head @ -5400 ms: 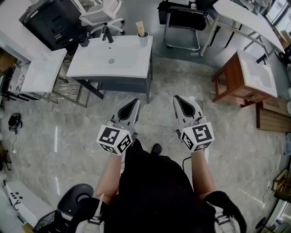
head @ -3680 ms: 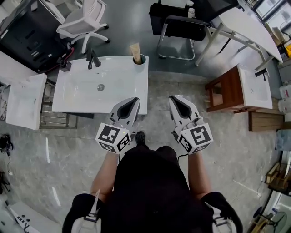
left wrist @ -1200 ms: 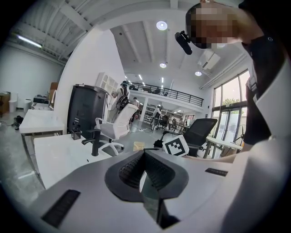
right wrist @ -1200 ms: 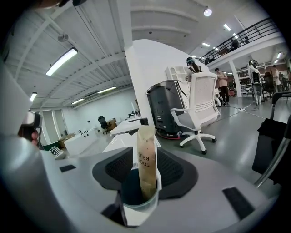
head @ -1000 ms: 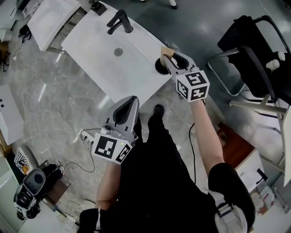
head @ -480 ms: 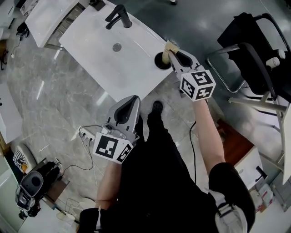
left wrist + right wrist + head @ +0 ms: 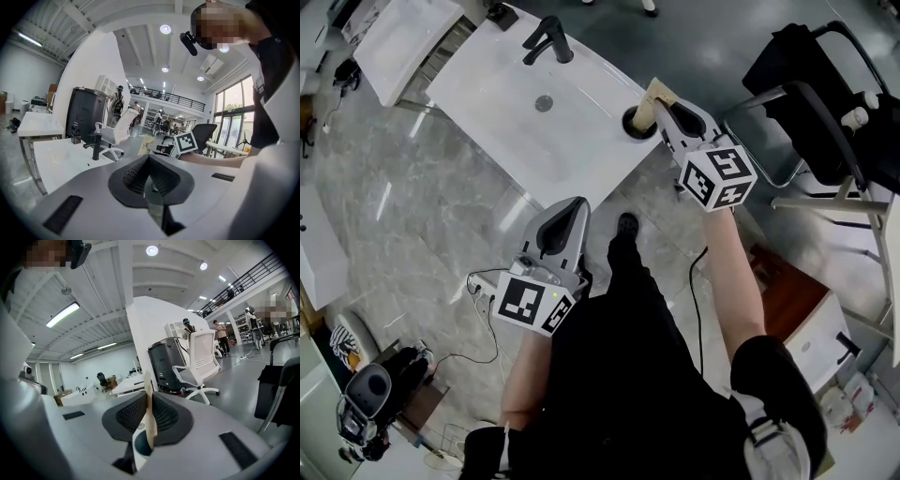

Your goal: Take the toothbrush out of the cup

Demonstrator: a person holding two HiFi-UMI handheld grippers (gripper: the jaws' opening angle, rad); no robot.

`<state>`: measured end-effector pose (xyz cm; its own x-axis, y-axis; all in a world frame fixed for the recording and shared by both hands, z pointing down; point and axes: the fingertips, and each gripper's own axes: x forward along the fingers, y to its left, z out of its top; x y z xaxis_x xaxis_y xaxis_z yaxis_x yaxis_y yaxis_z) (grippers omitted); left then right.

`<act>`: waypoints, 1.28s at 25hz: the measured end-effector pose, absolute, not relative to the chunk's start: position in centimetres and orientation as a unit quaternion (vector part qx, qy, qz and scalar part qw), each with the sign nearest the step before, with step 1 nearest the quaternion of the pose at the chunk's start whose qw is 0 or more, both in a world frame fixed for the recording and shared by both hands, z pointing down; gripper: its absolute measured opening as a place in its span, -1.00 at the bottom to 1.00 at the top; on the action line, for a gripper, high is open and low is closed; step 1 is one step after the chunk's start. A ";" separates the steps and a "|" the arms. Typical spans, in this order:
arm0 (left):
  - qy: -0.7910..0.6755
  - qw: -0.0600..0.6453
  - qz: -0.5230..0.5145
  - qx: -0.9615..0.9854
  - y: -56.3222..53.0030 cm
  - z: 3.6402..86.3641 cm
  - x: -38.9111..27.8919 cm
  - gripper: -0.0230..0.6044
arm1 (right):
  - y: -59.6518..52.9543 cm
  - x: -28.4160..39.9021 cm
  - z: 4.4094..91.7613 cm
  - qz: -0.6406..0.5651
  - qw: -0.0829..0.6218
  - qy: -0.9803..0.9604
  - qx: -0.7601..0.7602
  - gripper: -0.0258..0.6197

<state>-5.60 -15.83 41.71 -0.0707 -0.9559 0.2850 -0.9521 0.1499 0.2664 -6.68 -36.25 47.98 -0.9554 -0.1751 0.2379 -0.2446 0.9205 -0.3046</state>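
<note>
While your right gripper (image 7: 664, 106) clamps the toothbrush (image 7: 652, 94), lift straight up, clear of the cup (image 7: 134, 447). Your left gripper (image 7: 571, 204) hangs closed, empty.

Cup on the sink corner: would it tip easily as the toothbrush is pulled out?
Possibly: the cup looks light and stands by the edge of the sink. But the toothbrush, pinched in the right gripper, is thin against the wide mouth, so it probably won't drag the cup.
</note>
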 end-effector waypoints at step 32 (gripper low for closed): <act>-0.596 0.131 -0.065 0.790 3.2 36.6 -6.8 -0.88 | -8.6 2.2 32.8 0.079 0.018 -0.961 0.265 -0.74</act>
